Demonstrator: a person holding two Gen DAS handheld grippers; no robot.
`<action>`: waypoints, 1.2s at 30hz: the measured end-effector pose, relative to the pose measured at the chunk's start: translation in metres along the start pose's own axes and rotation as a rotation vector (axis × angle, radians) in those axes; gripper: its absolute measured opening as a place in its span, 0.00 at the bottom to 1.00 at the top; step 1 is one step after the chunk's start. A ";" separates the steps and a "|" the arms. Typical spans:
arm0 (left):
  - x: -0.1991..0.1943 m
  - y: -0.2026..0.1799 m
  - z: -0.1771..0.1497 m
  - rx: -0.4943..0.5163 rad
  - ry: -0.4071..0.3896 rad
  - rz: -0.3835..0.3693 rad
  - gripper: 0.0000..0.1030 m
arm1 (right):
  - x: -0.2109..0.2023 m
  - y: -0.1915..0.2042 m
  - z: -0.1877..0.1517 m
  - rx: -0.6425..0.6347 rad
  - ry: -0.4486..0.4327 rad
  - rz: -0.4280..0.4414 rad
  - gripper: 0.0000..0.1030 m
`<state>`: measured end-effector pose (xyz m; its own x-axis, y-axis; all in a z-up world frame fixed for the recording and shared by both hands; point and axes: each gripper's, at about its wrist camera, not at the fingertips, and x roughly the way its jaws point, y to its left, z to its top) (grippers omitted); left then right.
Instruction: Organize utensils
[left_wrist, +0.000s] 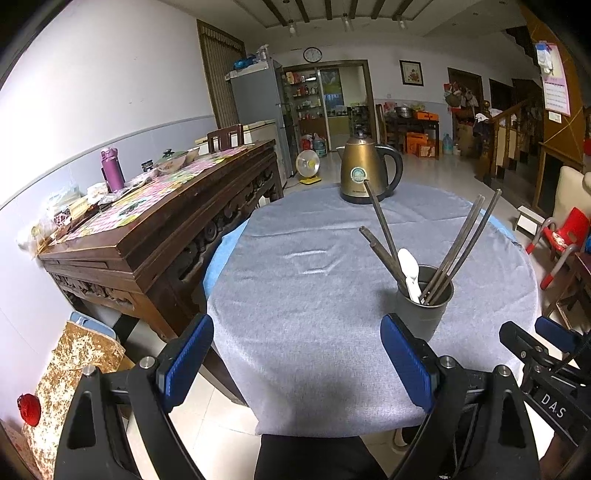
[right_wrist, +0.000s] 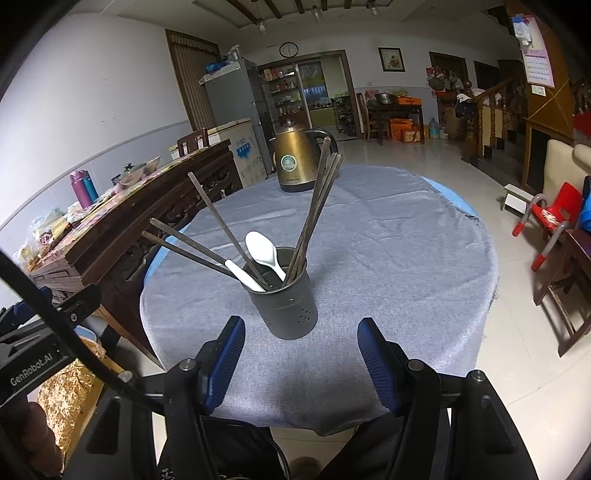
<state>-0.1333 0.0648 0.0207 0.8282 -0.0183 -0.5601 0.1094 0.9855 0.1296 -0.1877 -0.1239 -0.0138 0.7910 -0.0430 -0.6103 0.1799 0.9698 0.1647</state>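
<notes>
A dark grey utensil cup (right_wrist: 288, 306) stands upright on the round table's grey cloth (right_wrist: 388, 258). It holds several dark chopsticks (right_wrist: 317, 206) and white spoons (right_wrist: 263, 251). It also shows in the left wrist view (left_wrist: 424, 306), to the right of my left gripper. My left gripper (left_wrist: 295, 365) is open and empty, over the table's near edge. My right gripper (right_wrist: 301, 365) is open and empty, just in front of the cup, apart from it. The right gripper's body (left_wrist: 546, 369) shows at the lower right of the left wrist view.
A gold electric kettle (right_wrist: 299, 162) stands at the table's far side, also in the left wrist view (left_wrist: 365, 173). A carved wooden sideboard (left_wrist: 159, 229) with bottles and bowls runs along the left wall. A red child's chair (right_wrist: 550, 218) stands to the right.
</notes>
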 end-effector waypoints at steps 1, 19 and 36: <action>0.000 0.000 0.000 0.000 -0.002 -0.001 0.89 | -0.001 0.000 0.000 0.000 -0.003 -0.002 0.65; -0.003 0.000 -0.005 -0.006 -0.007 -0.041 0.89 | 0.002 0.003 -0.003 -0.030 0.008 -0.044 0.65; -0.005 0.000 -0.006 -0.009 -0.016 -0.048 0.89 | -0.001 0.004 -0.003 -0.045 -0.006 -0.070 0.65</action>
<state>-0.1409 0.0659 0.0183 0.8310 -0.0680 -0.5521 0.1443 0.9849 0.0959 -0.1897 -0.1192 -0.0150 0.7809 -0.1123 -0.6145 0.2086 0.9741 0.0871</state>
